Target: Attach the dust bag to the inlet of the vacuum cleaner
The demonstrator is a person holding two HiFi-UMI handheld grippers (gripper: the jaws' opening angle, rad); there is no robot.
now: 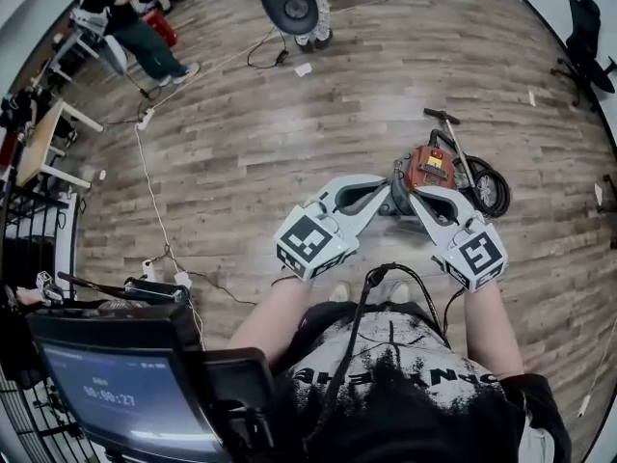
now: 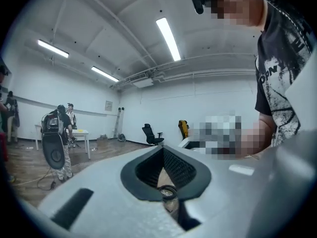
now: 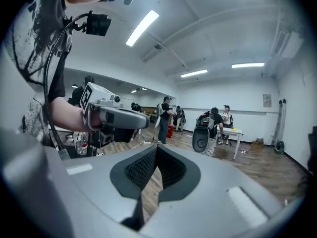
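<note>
Grey plastic left hand-held gripper (image 1: pixel 384 194), right hand-held gripper (image 1: pixel 415 199), both ribbed jaws together, empty, red vacuum cleaner (image 1: pixel 429 167), plank floor (image 1: pixel 289 133)

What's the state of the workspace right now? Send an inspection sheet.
Surface: wooden floor.
Job's things: vacuum cleaner on the floor beyond the grippers; dust bag not seen.
Clutter: paper scrap.
Grippers: left gripper and right gripper both shut, empty, tips close together.
Cables: white cable running to a power strip.
Surroundings: person at upper left, office chair at right, monitor near left.
</note>
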